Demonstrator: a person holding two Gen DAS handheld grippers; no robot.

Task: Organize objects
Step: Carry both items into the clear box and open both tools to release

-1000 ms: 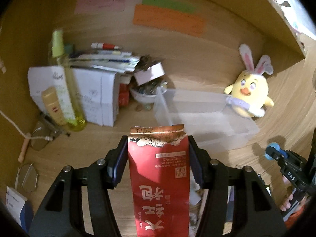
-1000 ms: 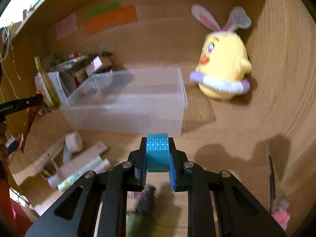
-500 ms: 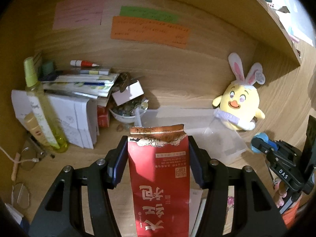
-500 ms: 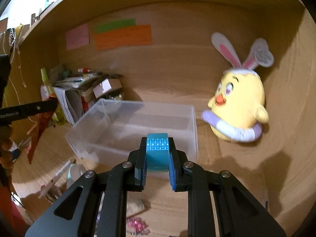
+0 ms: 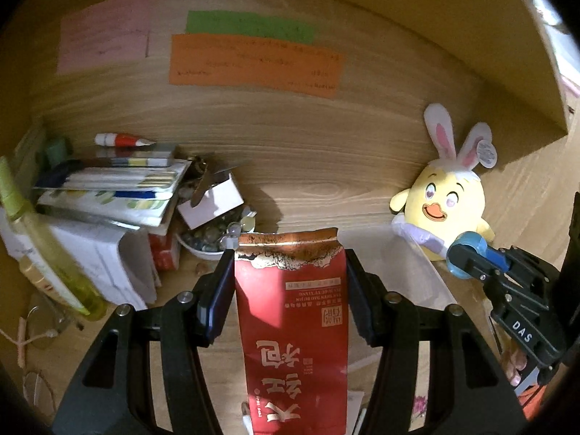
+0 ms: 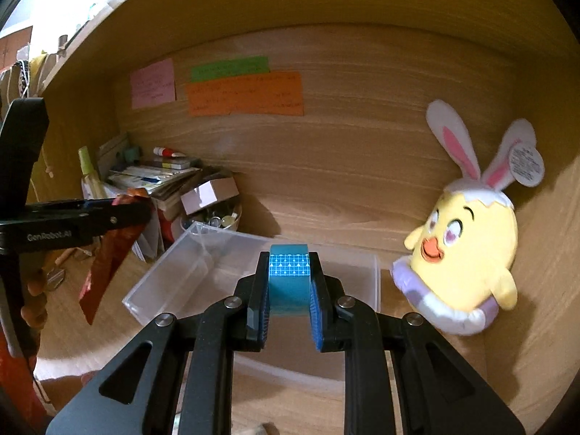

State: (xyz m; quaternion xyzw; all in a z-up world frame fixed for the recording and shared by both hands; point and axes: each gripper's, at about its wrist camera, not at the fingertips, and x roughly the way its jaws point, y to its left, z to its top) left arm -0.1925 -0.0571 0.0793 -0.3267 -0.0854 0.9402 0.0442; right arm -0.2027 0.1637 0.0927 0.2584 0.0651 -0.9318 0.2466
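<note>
Left gripper (image 5: 290, 275) clamped on a red foil pouch (image 5: 291, 330) with gold lettering, held upright in the air in front of the wooden back wall, its crimped top edge level with the fingertips; also seen side-on at the left edge of the right wrist view, pouch hanging down from the jaws. Right gripper (image 6: 289, 282) pinched narrow on a teal roll of tape (image 6: 289, 275), poised just above the near rim of a clear plastic bin (image 6: 163, 282) standing on the desk. Beside the bin, a yellow chick plush with rabbit ears (image 6: 467, 253) to the right against the wall, a stack of papers and boxes (image 5: 108, 195) and a small bowl of trinkets (image 5: 214, 233) to the left, and 3 colored notes (image 5: 253, 61) stuck on the wall above.
</note>
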